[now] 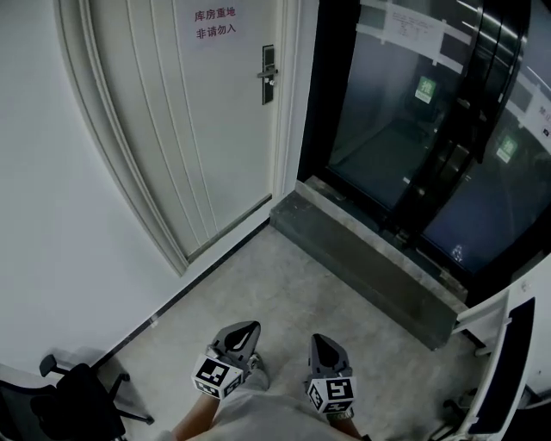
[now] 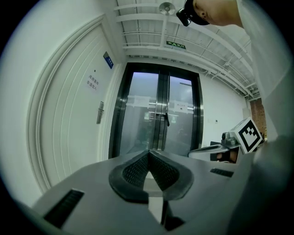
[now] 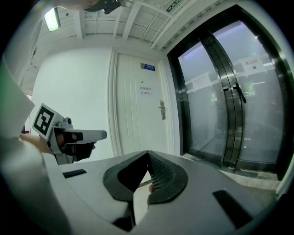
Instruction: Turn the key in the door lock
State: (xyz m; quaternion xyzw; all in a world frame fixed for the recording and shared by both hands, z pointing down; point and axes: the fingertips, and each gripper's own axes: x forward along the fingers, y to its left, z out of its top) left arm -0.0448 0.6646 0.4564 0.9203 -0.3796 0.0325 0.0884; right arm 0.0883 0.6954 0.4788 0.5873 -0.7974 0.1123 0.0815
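Note:
A white door [image 1: 198,112] stands ahead on the left, with a dark lock plate and lever handle [image 1: 268,74] near its right edge. The key is too small to make out there. The lock [image 2: 99,112] also shows in the left gripper view, and the lock [image 3: 161,110] in the right gripper view. Both grippers are held low and far back from the door. My left gripper [image 1: 244,330] is shut with nothing in it, as is my right gripper [image 1: 323,343]. Each gripper points toward the doors; left gripper [image 3: 92,135] and right gripper [image 2: 229,147] show in each other's views.
Dark glass double doors [image 1: 430,129] stand right of the white door, behind a raised stone threshold [image 1: 362,258]. A black office chair [image 1: 73,400] sits at the lower left and white furniture [image 1: 516,362] at the lower right. Red lettering [image 1: 213,22] marks the door.

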